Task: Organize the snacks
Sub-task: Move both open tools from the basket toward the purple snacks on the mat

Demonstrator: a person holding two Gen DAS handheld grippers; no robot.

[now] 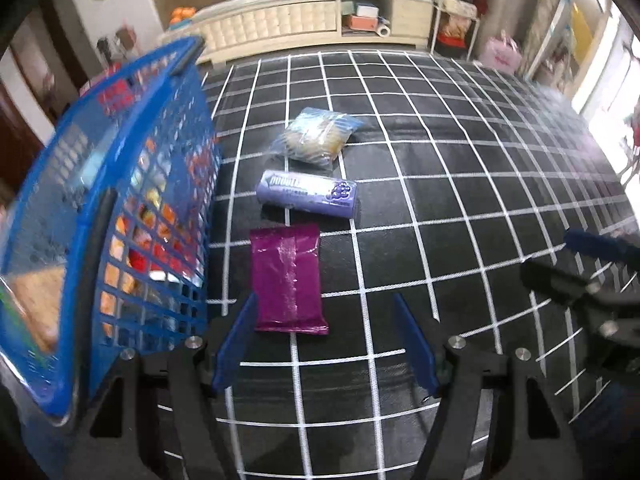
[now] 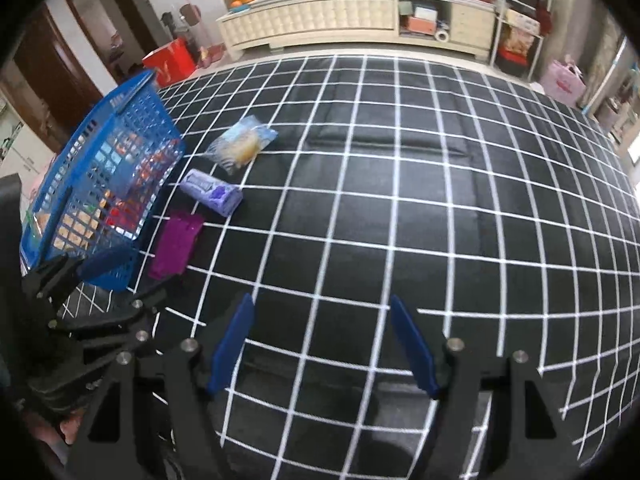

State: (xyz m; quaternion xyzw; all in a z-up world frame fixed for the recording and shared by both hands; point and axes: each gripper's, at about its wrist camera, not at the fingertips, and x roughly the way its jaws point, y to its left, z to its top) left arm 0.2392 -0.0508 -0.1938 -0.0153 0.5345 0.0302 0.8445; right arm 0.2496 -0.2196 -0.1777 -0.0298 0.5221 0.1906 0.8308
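Your left gripper (image 1: 324, 344) has its jaws apart, nothing between them. The magenta packet (image 1: 287, 278) lies flat on the grid cloth (image 1: 440, 184), its near end between the blue fingertips (image 1: 236, 340), off toward the left one. Beyond it: the purple tube (image 1: 308, 194), then the clear bag (image 1: 316, 136). The blue basket (image 1: 120, 208) stands just left. Your right gripper (image 2: 320, 344) is also spread, over bare cloth.

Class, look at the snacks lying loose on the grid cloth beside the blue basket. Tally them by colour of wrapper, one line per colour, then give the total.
Magenta flat packet: 1
Lilac box with grape picture: 1
Clear bag with blue print and pale yellow contents: 1
Total on the cloth: 3
The blue basket also holds snacks, too blurred to count.
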